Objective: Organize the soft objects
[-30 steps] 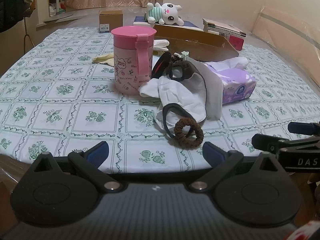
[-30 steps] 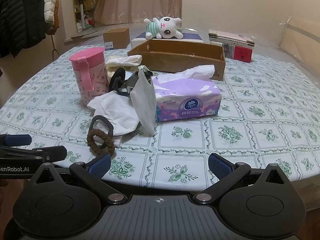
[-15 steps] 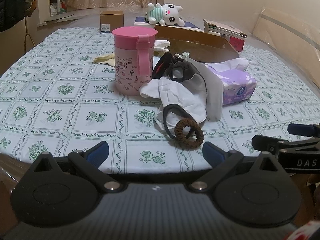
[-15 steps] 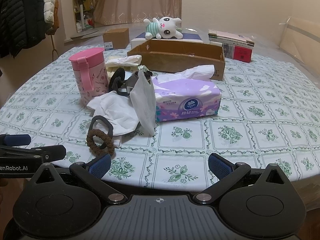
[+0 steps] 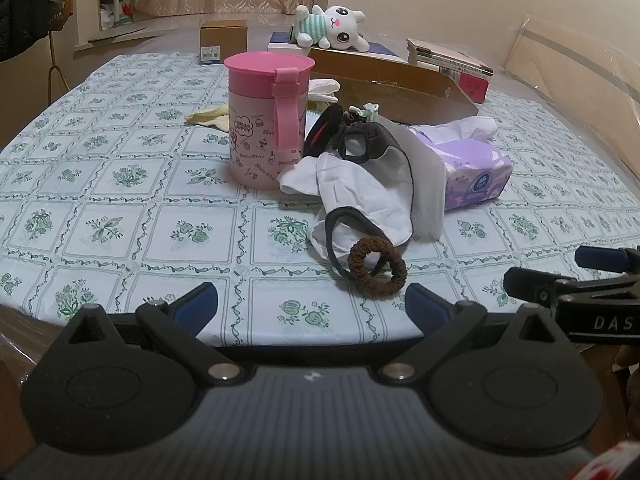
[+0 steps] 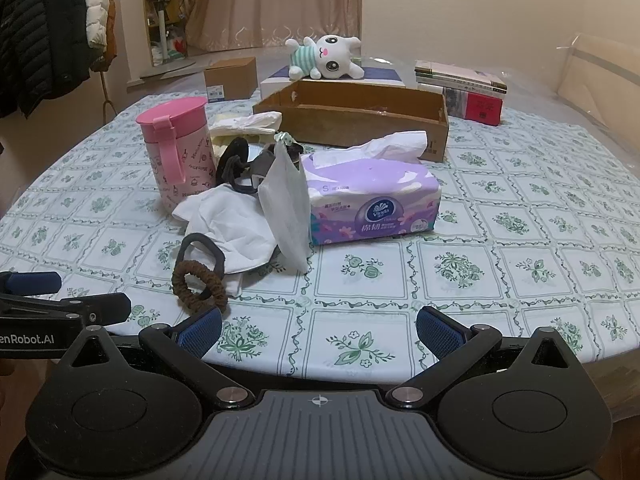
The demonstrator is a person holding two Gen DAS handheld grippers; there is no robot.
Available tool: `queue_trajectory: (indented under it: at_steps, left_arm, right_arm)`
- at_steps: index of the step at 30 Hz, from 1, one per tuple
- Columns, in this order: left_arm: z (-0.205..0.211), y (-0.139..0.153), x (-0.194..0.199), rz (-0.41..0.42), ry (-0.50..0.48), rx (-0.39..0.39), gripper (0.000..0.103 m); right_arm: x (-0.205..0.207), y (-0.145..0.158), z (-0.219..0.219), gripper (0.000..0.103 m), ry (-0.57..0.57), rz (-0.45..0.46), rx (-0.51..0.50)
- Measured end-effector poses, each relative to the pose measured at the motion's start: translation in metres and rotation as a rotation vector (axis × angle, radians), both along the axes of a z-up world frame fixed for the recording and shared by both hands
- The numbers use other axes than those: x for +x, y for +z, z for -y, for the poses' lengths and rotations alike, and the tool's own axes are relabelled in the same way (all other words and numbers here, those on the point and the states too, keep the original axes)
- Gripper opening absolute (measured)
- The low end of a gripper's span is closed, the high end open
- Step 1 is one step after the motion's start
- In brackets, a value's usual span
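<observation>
A brown scrunchie (image 5: 377, 266) (image 6: 199, 285) lies near the table's front edge, on a black hair band (image 5: 340, 232) and crumpled white cloth (image 5: 360, 188) (image 6: 228, 220). A purple tissue pack (image 5: 476, 176) (image 6: 372, 200) sits to the right of the cloth. A plush bunny (image 5: 332, 26) (image 6: 324, 58) lies behind an open cardboard box (image 5: 400, 88) (image 6: 356, 114). My left gripper (image 5: 312, 310) is open and empty at the table edge, just short of the scrunchie. My right gripper (image 6: 319, 330) is open and empty at the edge, right of the scrunchie.
A pink lidded cup (image 5: 268, 120) (image 6: 176, 152) stands left of the cloth pile. A dark eye mask (image 5: 360, 140) and pale gloves (image 6: 244, 126) lie behind it. Books (image 6: 460, 88) and a small carton (image 6: 231, 78) are at the back.
Both grippers have edged slightly forward toward the table. Nothing on the table has moved.
</observation>
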State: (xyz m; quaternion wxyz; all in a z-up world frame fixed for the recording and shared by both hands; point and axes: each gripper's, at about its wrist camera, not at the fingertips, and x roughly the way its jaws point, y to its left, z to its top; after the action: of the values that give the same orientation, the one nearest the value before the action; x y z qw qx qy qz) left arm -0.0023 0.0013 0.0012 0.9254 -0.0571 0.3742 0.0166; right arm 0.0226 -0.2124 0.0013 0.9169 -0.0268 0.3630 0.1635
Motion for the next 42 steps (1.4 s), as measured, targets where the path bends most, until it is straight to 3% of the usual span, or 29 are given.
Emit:
queue_trajectory:
  at_steps: [32, 42]
  left_arm:
    - [0.000, 0.000, 0.000, -0.004, 0.002, -0.018, 0.099]
    - [-0.004, -0.011, 0.017, -0.017, -0.046, -0.005, 0.093]
  right_arm:
    - [0.000, -0.001, 0.001, 0.103, -0.002, 0.005, 0.001]
    - [0.013, -0.004, 0.012, 0.103, -0.025, 0.024, 0.021]
